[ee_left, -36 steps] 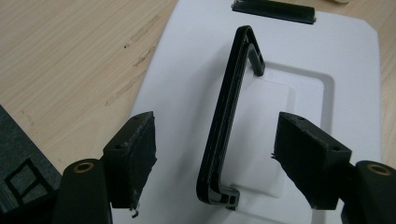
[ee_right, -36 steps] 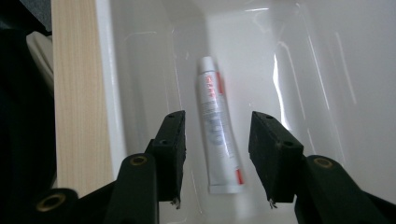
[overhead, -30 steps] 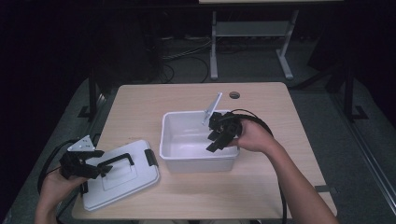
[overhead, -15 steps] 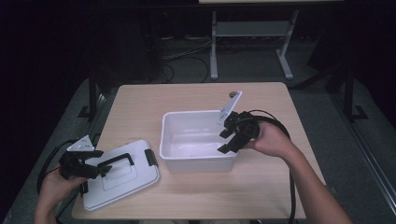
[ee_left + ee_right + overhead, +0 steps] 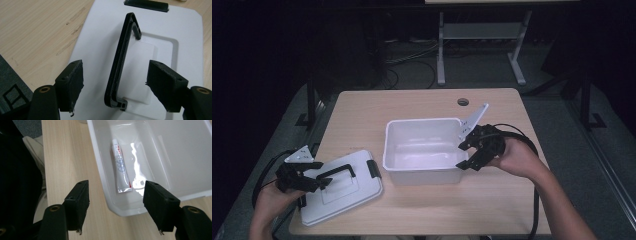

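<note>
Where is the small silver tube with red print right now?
The small silver tube lies flat on the floor of the white plastic bin, near its wall, in the right gripper view just beyond the open right gripper.

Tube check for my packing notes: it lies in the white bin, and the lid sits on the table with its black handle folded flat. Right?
Not quite. The handle stands raised off the lid, as the left gripper view shows. The tube does lie in the bin.

Print on the small silver tube [image 5: 121, 171] in the white plastic bin [image 5: 100, 170]: too small to read. White rectangular lid [image 5: 190, 45] with raised black handle [image 5: 122, 65]: cut off by frame edges.
</note>
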